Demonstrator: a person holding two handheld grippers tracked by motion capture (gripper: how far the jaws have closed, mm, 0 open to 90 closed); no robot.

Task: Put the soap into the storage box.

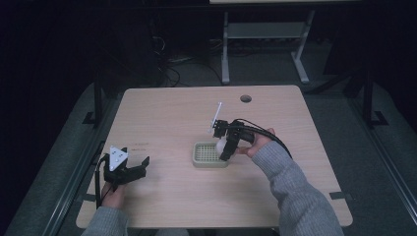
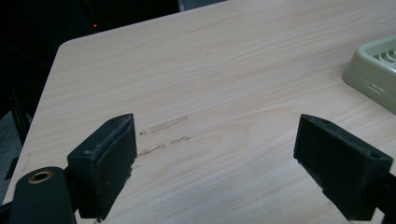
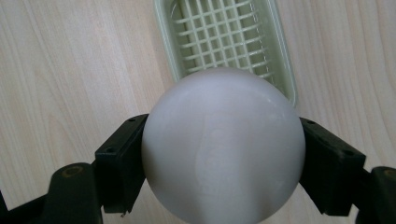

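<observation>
A white ball (image 3: 223, 144) is clamped between the jaws of my right gripper (image 3: 223, 161), which is shut on it. In the high view the ball (image 1: 221, 144) hangs over the right edge of a pale green slatted tray (image 1: 200, 161), with the right gripper (image 1: 227, 146) pointing down at it. The tray (image 3: 224, 35) lies just beyond the ball in the right gripper view. My left gripper (image 1: 140, 167) rests low at the table's front left, open, with bare wood between its jaws (image 2: 217, 163). A corner of the tray (image 2: 376, 70) shows at the right of the left gripper view.
The wooden table (image 1: 162, 113) has a round cable hole (image 1: 245, 98) near its far edge. Faint tape marks (image 2: 166, 133) lie on the wood ahead of the left gripper. Dark floor and a desk frame (image 1: 225, 54) lie beyond the table.
</observation>
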